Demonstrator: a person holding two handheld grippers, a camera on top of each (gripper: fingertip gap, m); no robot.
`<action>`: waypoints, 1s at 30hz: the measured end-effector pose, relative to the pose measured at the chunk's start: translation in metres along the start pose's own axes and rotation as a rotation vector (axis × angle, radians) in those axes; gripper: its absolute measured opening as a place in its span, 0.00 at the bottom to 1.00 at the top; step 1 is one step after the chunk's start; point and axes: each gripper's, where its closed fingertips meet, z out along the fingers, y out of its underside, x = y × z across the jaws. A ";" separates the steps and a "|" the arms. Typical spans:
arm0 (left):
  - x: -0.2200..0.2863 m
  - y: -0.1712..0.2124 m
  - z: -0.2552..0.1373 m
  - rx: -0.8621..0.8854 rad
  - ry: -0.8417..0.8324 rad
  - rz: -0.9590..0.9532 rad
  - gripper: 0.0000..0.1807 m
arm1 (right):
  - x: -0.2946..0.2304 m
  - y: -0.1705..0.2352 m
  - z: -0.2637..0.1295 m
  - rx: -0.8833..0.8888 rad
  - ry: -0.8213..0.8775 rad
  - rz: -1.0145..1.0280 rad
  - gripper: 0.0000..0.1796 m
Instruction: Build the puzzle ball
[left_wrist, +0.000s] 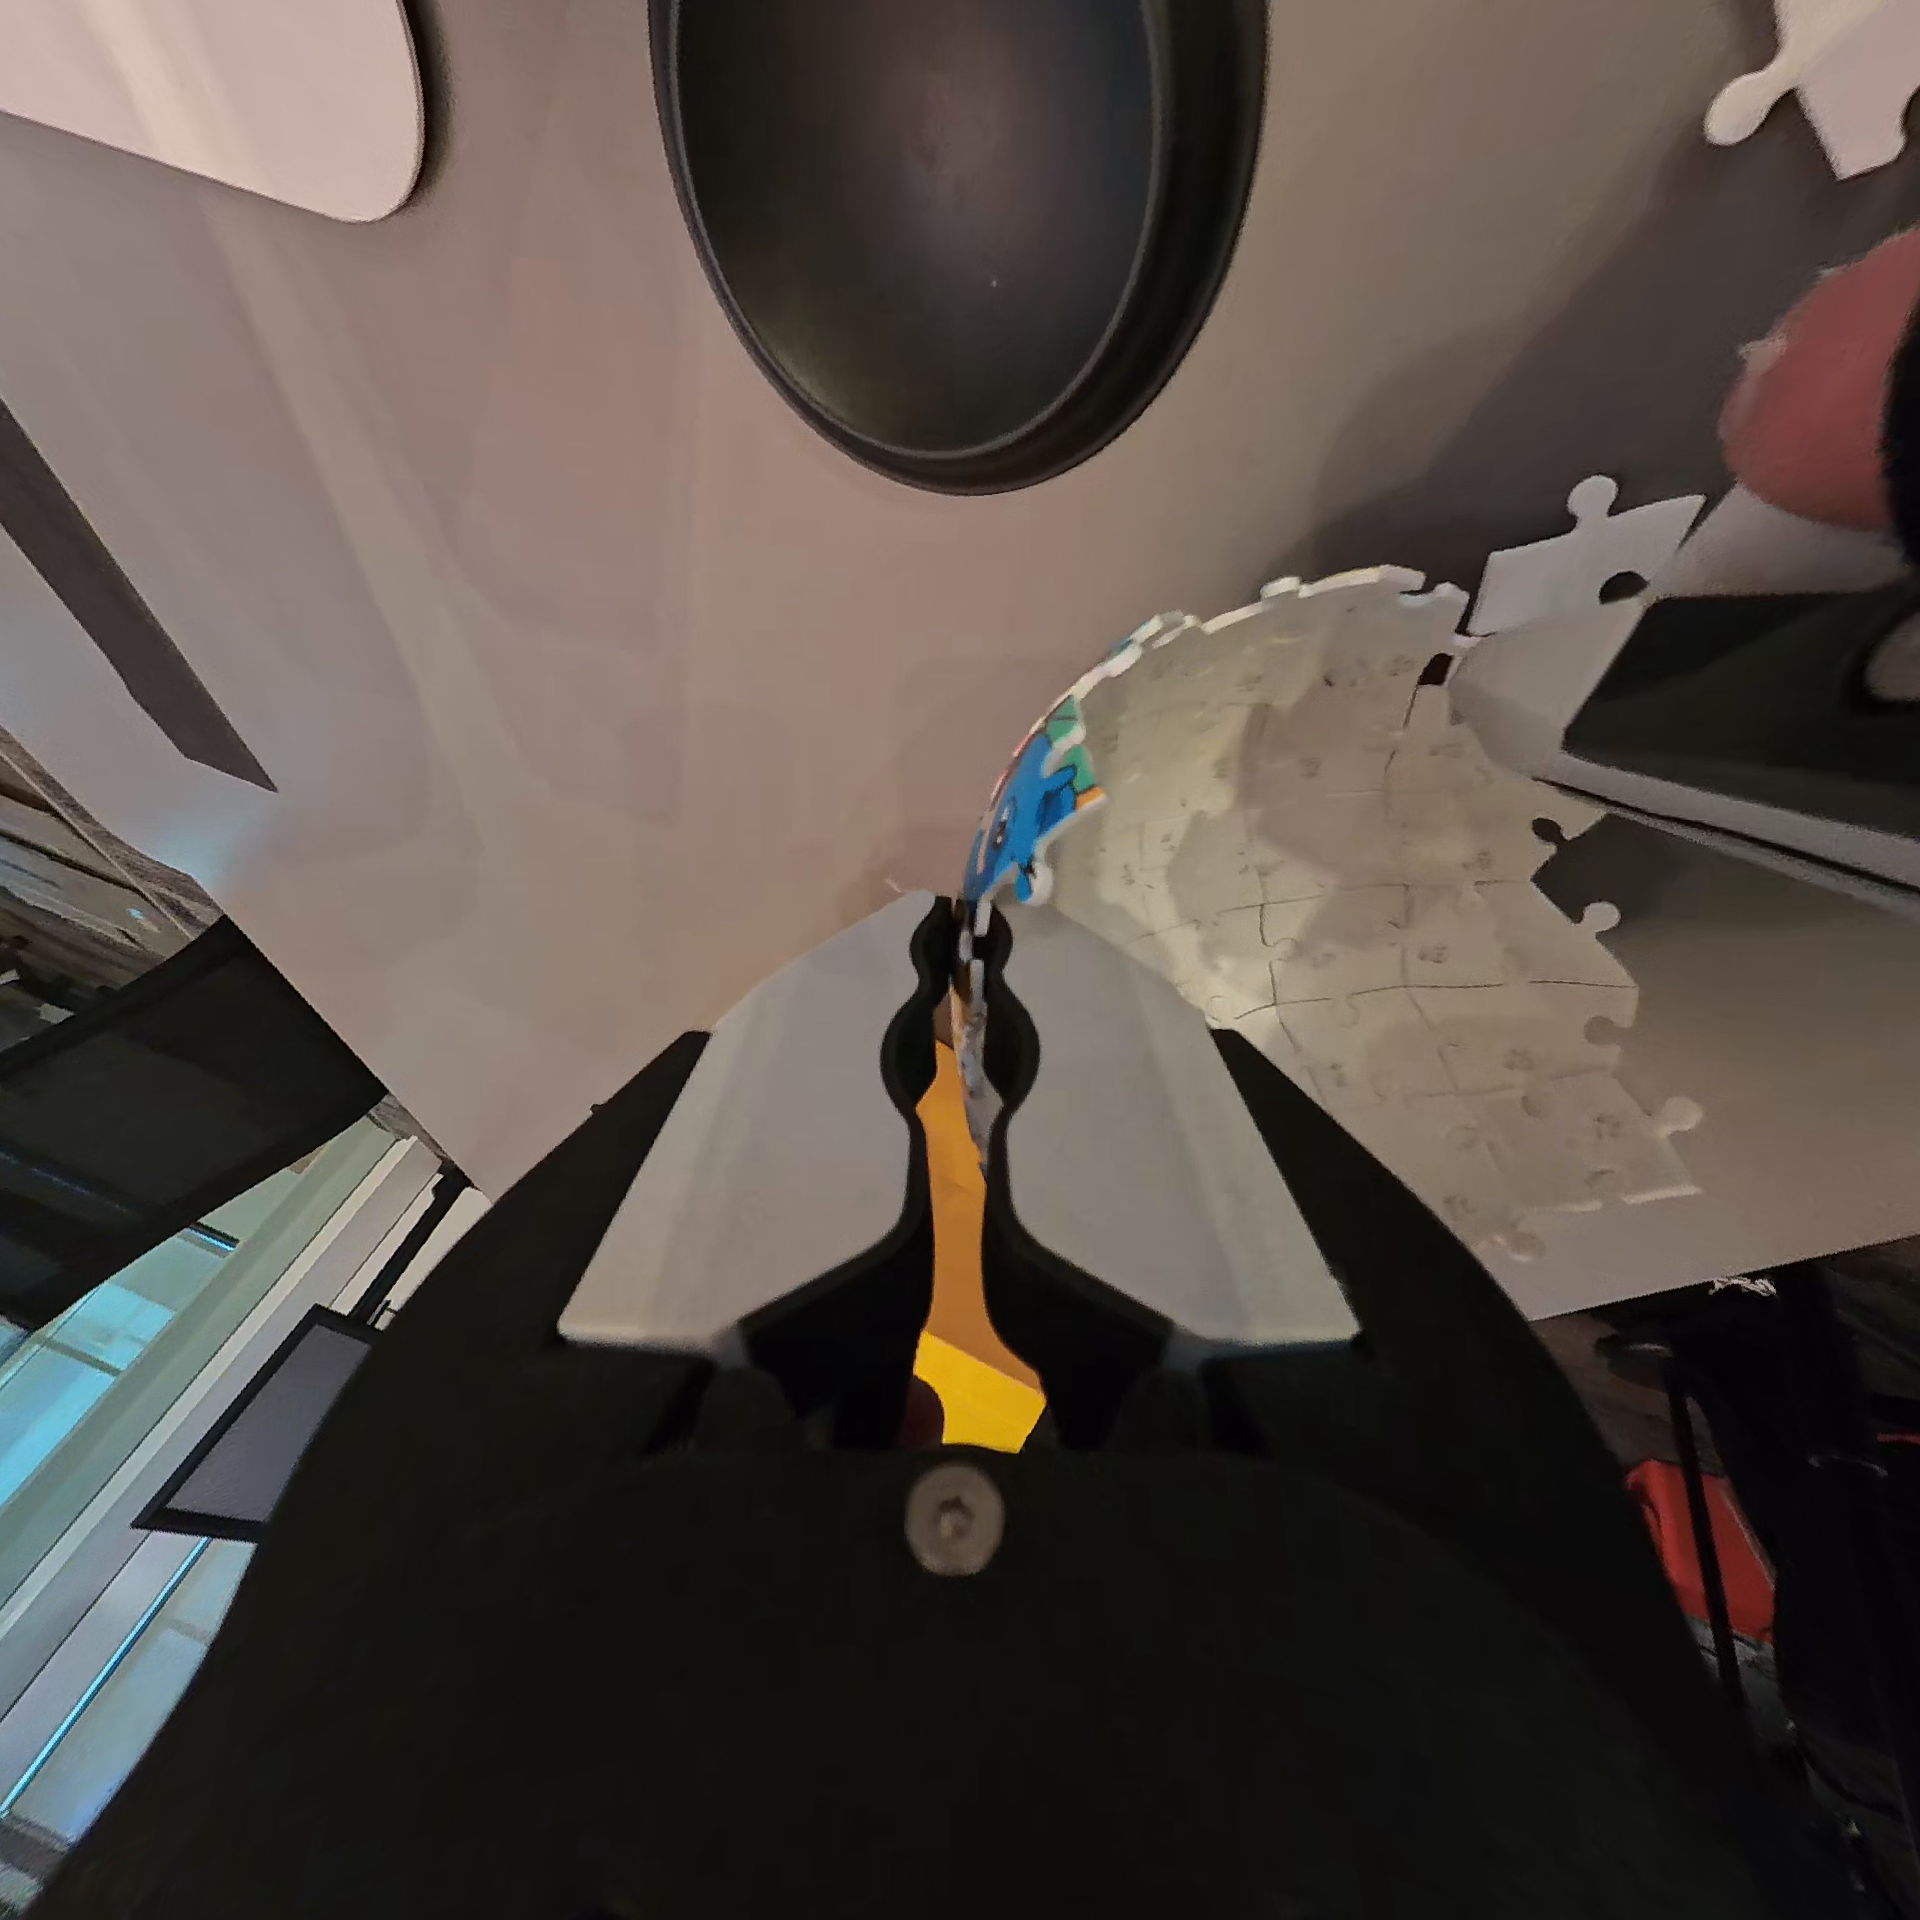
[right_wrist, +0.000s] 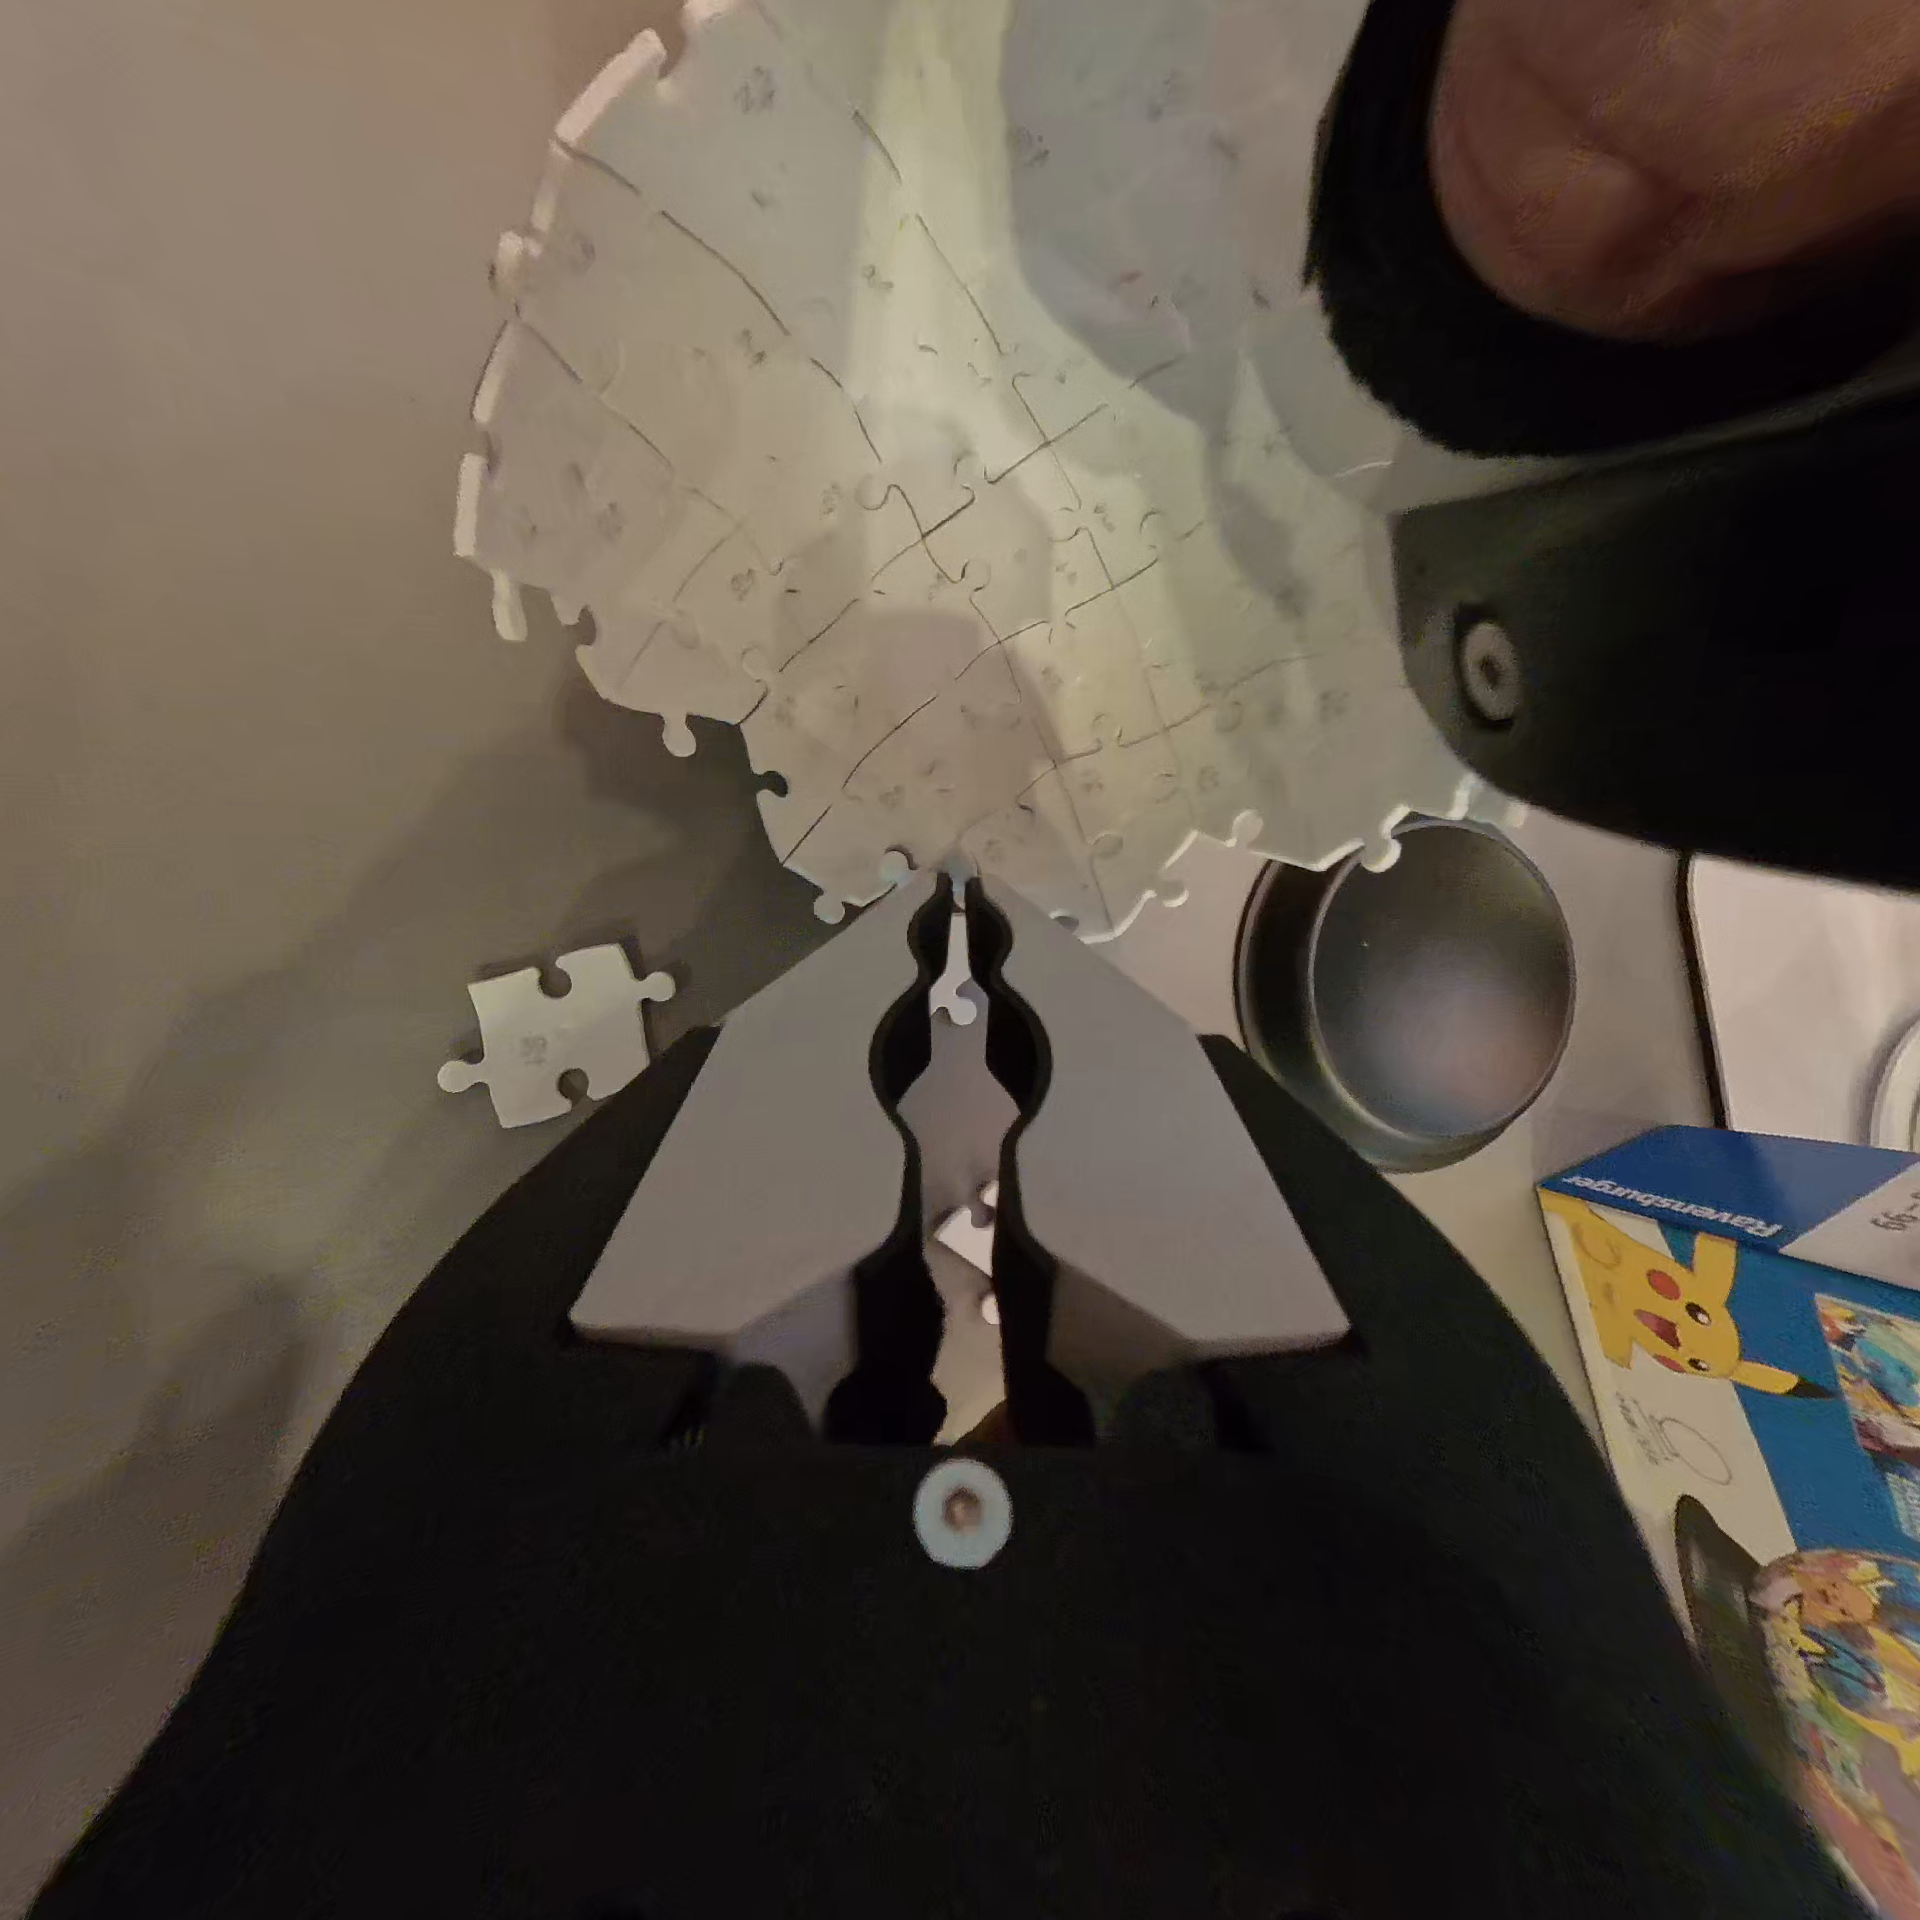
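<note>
Both tools pinch the same half-built puzzle shell by its rim: the left tool (left_wrist: 961, 935) closed on the printed edge, the right tool (right_wrist: 956, 894) closed on the white shell (right_wrist: 935, 468) just ahead of its tips. Light, thin and curved, the shell would likely pop apart under squeezing; rim grips near joined seams suit it. A loose piece (right_wrist: 551, 1039) lies on the surface (right_wrist: 208, 623), left of the right tool.

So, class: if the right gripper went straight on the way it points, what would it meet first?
Probably the curved puzzle shell: the right gripper, shut on a loose piece, points at its lower edge, seemingly already touching.
</note>
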 end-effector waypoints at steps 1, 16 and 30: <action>0.000 0.000 0.000 -0.002 -0.002 0.001 0.02 | 0.000 0.000 0.000 0.003 0.002 -0.002 0.00; -0.001 -0.003 -0.005 -0.018 -0.040 0.020 0.02 | 0.001 -0.002 0.002 0.004 0.039 -0.068 0.00; -0.002 -0.006 -0.012 -0.024 -0.064 0.034 0.03 | 0.003 -0.002 0.004 -0.010 0.082 -0.131 0.00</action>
